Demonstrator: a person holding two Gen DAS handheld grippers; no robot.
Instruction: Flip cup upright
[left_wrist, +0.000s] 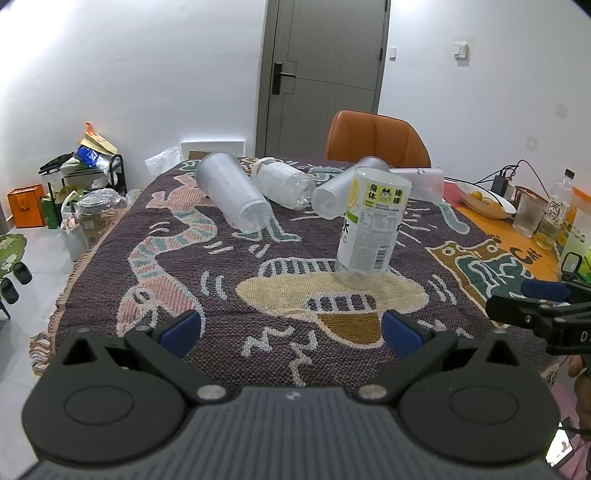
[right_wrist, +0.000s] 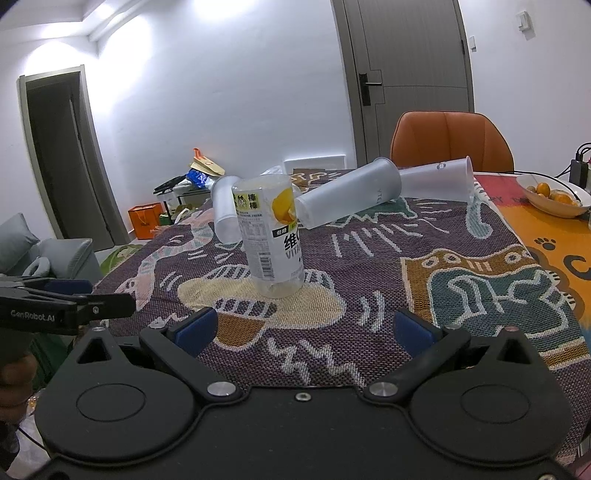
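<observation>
Nearest, left gripper (left_wrist: 291, 332) with blue pads spread wide and nothing between them; right gripper (right_wrist: 304, 328) likewise wide apart and empty, both low over the woven tablecloth (left_wrist: 221, 295) at its near edge. Just ahead, cut-off labelled bottle (left_wrist: 371, 225) used as a cup, standing mouth-down on the pale patch, closed base uppermost, leaning a little. Straight in front of the right gripper and slightly left of its centreline; ahead and a touch right of the left gripper. Long axis close to vertical, so a side grip around the labelled middle, then a half turn. Roughly equal reach for both, perhaps marginally shorter for the right, though hard to judge through fisheye distortion. Behind, well apart, several frosted cups (left_wrist: 231, 192) lying on their sides; farther still, an orange chair (right_wrist: 450, 140).
</observation>
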